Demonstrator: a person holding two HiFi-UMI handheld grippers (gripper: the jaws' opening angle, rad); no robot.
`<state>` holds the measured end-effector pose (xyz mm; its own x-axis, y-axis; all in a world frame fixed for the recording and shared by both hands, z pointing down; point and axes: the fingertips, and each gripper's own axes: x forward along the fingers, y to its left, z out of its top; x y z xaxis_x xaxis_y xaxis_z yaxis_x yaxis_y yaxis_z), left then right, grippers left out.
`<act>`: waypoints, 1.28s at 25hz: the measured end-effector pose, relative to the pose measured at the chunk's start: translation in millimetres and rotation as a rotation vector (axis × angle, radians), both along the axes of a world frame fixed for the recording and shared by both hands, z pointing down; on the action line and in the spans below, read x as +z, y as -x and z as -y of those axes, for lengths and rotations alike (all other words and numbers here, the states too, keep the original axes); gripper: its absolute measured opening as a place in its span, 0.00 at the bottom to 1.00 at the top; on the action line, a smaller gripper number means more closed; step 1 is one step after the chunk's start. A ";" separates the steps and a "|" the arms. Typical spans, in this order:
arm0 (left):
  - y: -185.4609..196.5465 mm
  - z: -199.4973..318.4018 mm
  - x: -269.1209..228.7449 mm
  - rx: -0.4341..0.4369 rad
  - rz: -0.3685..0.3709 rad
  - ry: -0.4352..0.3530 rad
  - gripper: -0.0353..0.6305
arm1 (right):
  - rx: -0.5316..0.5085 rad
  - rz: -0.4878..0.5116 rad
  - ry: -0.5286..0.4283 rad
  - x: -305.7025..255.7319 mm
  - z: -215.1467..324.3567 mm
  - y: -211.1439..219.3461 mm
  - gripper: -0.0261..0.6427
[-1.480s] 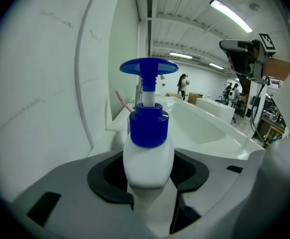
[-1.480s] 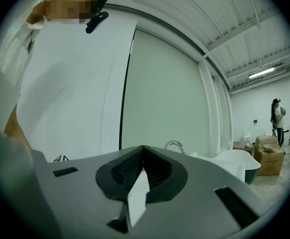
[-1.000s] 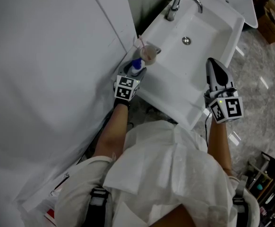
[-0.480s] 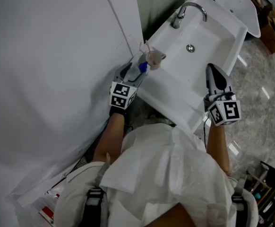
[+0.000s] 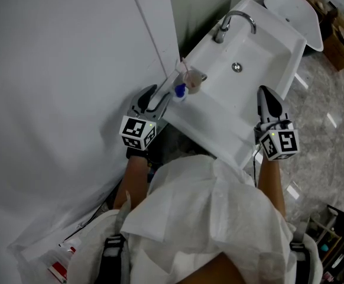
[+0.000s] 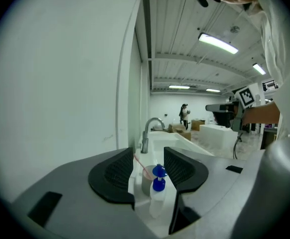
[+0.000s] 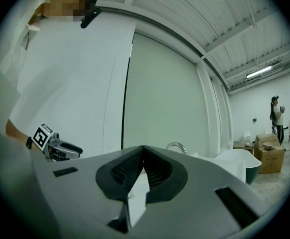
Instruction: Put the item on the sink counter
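A small clear plastic bottle with a blue cap (image 5: pixel 179 91) stands upright on the left front corner of the white rectangular sink counter (image 5: pixel 219 108), just beside a translucent round cup (image 5: pixel 193 79) that holds a thin pink stick; whether bottle and cup touch cannot be told. Behind them, at the back of the basin, rises a curved chrome faucet (image 5: pixel 231 21).

The left gripper (image 5: pixel 159 94) is level with the counter's corner and pointed at the bottle. Its jaws stand apart and are closing; the left gripper view shows the bottle in the gap between them, with neither pad pressing on it, so the bottle rests on the counter by its own weight.

Across the basin, the right gripper (image 5: pixel 265 93) hovers over the sink's right front edge, its jaws drawn together with nothing between them.

A plain white wall panel (image 5: pixel 71 70) runs along the sink's left side, and a grey marbled floor (image 5: pixel 331 99) lies to the right. The person's white shirt (image 5: pixel 207 218) fills the lower part of the head view.
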<state>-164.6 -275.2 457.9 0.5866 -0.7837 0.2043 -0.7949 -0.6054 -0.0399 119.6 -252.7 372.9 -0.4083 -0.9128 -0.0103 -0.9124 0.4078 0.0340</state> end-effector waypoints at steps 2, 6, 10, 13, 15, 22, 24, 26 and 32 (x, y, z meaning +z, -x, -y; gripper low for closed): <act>1.6 1.6 -20.8 0.000 -0.047 -0.050 0.32 | 0.006 0.001 -0.002 0.1 -1.7 -2.8 0.05; 7.8 4.7 -56.4 -0.016 -0.179 -0.129 0.29 | 0.016 -0.002 -0.007 0.4 -8.9 -10.3 0.06; 8.2 -1.6 -72.2 -0.036 -0.203 -0.183 0.23 | 0.029 -0.005 -0.011 0.1 -15.6 -17.0 0.05; 11.5 -7.7 -84.1 -0.052 -0.216 -0.224 0.15 | 0.031 -0.015 -0.028 -4.2 -18.5 -19.7 0.06; 14.1 -11.9 -91.3 -0.055 -0.226 -0.238 0.12 | 0.031 -0.023 -0.041 -7.5 -21.6 -21.5 0.05; 12.1 -23.2 -108.9 -0.030 -0.220 -0.272 0.11 | 0.046 -0.055 -0.058 -13.3 -28.8 -25.9 0.05; 11.9 -24.3 -109.6 -0.033 -0.212 -0.273 0.11 | 0.050 -0.065 -0.059 -15.2 -29.0 -25.3 0.05; 13.4 -24.6 -110.6 -0.043 -0.203 -0.278 0.11 | 0.058 -0.074 -0.060 -16.8 -28.7 -25.2 0.05; 19.5 -26.3 -113.1 -0.059 -0.203 -0.279 0.11 | 0.063 -0.084 -0.077 -22.1 -31.2 -26.5 0.05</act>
<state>-184.1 -248.9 344.8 0.5451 -0.8267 -0.1392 -0.8370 -0.5460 -0.0350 146.1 -221.5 350.8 -0.3529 -0.9344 -0.0496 -0.9287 0.3433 0.1399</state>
